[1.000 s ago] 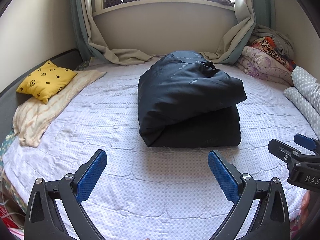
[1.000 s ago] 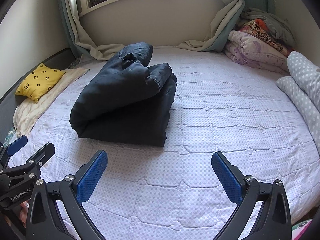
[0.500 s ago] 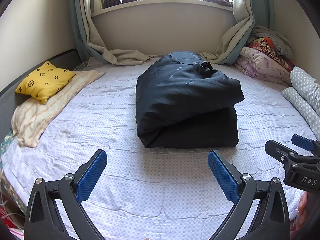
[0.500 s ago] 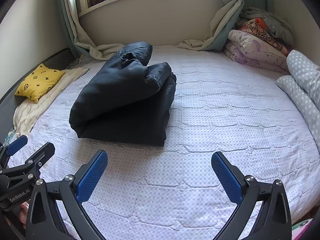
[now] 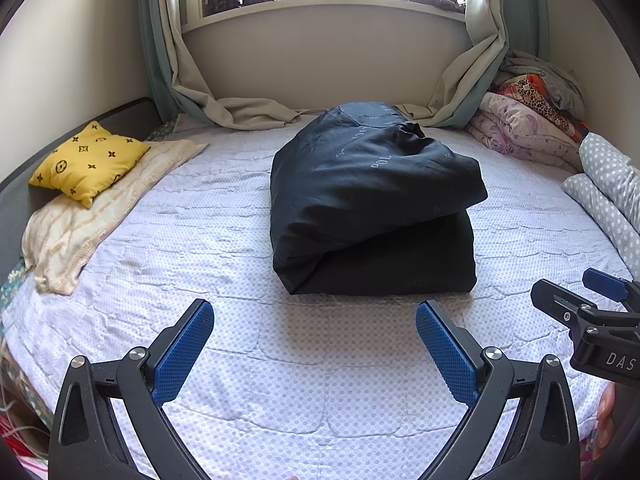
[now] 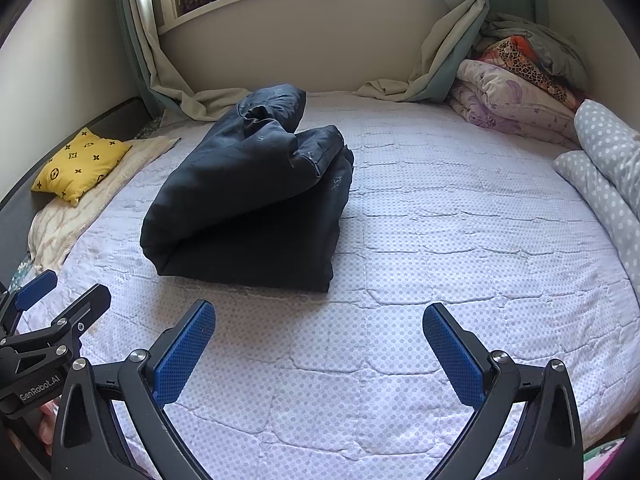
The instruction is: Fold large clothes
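A large dark navy padded garment (image 5: 372, 204) lies folded in a thick bundle in the middle of the bed, its upper layer puffed up over the lower one. It also shows in the right wrist view (image 6: 256, 196), to the left of centre. My left gripper (image 5: 314, 344) is open and empty, held above the sheet just in front of the bundle. My right gripper (image 6: 320, 348) is open and empty, in front and to the right of the bundle. Neither touches the garment.
The bed (image 5: 200, 240) has a white dotted quilted sheet. A yellow pillow (image 5: 88, 160) on a beige towel (image 5: 92, 220) lies at the left. Folded quilts (image 5: 524, 132) and a grey dotted duvet (image 5: 612, 188) lie at the right. Curtains (image 5: 240, 108) drape at the back.
Both grippers have drifted slightly back and stay open. The folded garment has not moved.
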A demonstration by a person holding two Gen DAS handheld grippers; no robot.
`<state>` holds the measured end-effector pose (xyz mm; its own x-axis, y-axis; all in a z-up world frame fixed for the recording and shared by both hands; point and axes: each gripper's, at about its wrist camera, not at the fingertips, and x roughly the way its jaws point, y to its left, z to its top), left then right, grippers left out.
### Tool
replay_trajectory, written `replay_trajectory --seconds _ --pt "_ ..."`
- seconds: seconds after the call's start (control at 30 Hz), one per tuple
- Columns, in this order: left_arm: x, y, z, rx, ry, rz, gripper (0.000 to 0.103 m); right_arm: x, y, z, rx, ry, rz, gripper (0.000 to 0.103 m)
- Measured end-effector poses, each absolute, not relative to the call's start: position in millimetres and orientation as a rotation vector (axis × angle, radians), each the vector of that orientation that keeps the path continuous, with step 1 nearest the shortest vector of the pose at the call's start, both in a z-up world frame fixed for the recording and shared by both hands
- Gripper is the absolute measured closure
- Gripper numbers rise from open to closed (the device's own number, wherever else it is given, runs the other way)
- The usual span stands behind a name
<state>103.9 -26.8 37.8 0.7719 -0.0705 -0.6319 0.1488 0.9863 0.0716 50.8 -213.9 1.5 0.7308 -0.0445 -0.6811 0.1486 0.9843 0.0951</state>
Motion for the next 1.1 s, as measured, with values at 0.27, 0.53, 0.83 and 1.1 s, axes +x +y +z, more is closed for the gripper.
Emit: replay_trajectory --seconds 0.27,0.53,0.83,1.1 --pt "103.4 -27.5 38.3 0.119 0.678 -0.118 0.0 51.9 -214.8 1.3 0.146 0.745 -0.107 0.0" --pt "103.6 -27.5 36.7 0.118 0.682 -0.117 0.0 51.2 -215.3 0.6 0.148 0.751 -0.107 0.0" --pt "104.2 -28.7 34.2 0.127 0.687 -0.116 0.0 51.6 -215.3 -2.7 0.149 0.759 -0.102 0.0" --pt "104.6 -29.5 33.3 0.132 0.688 -0.117 0.0 51.5 -215.3 -3.1 0.149 0.76 -0.104 0.0"
